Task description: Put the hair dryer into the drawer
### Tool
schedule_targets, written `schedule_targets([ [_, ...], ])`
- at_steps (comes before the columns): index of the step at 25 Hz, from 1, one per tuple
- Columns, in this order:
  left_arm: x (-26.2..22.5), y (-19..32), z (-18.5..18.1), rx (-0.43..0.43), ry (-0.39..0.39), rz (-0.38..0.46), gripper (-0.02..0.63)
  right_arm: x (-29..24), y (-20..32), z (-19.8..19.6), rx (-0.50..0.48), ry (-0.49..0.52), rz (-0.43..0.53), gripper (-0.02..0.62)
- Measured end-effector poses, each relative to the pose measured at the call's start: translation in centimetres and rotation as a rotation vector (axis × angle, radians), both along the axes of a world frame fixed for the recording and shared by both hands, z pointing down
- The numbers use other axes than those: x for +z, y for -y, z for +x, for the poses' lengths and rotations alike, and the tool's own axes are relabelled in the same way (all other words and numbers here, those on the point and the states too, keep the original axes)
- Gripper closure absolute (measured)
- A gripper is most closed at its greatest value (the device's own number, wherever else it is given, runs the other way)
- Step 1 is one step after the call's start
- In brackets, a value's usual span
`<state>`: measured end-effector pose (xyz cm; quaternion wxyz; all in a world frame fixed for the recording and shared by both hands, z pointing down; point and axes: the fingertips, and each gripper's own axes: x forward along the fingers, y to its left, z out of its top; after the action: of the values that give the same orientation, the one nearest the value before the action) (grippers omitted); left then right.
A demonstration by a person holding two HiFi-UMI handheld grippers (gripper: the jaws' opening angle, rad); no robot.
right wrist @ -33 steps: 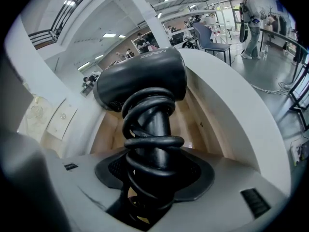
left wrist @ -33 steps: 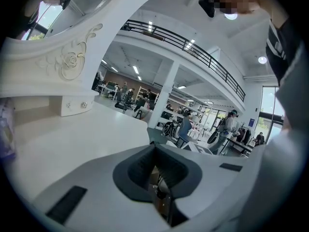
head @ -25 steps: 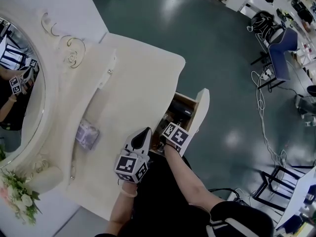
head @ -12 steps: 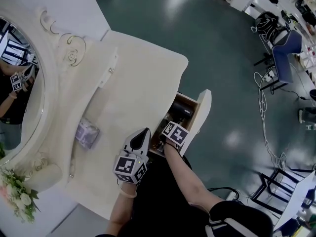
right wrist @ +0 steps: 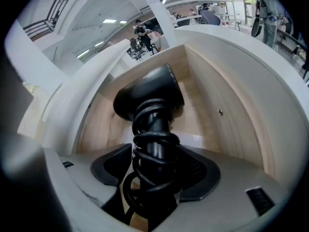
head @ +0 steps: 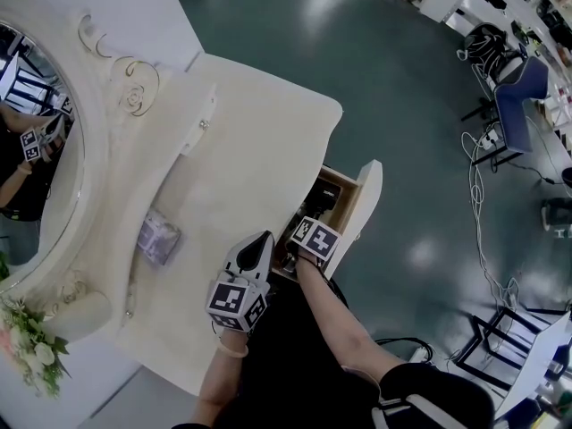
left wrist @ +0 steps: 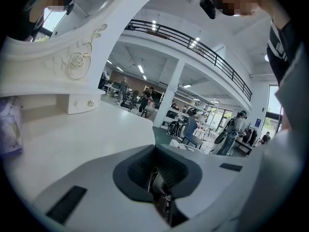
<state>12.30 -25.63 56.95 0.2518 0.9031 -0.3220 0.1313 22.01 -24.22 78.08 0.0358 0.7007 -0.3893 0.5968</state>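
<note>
Right gripper (right wrist: 154,166): jaws just eased apart, apparently loose round black cord-wrapped hair dryer (right wrist: 149,100) inside open wooden drawer (right wrist: 227,95) at tabletop's edge. Left gripper (left wrist: 157,178) closed, empty.

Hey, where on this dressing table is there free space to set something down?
Bare tabletop runs from the small purple pack to its far rounded corner. The open drawer is crowded: the hair dryer takes up its middle.
</note>
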Motion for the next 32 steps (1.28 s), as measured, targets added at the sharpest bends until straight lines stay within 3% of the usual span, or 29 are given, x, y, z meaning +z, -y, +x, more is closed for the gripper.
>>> schedule_targets([
  [4,-0.2,-0.3,-0.1,0.000,0.001,0.006,0.581,-0.2,-0.2,-0.5,-0.032,-0.003,0.015,0.299],
  [9,-0.3,-0.7,-0.1,0.000,-0.002,0.013,0.581,-1.8,0.3,-0.4,-0.120,-0.090,0.059,0.237],
  [16,-1.2,-1.7,0.1,0.009,-0.017,0.026,0.581,-3.1,0.4,-0.6,-0.127,-0.070,0.126,0.233],
  [18,-1.5,-2.0,0.1,0.012,-0.018,0.031,0.581,-3.3,0.3,-0.7,-0.132,-0.062,0.144,0.205],
  [32,-3.7,-4.1,-1.7,-0.012,-0.049,0.088,0.581,-6.4,-1.7,-2.8,-0.354,-0.145,0.173,0.216],
])
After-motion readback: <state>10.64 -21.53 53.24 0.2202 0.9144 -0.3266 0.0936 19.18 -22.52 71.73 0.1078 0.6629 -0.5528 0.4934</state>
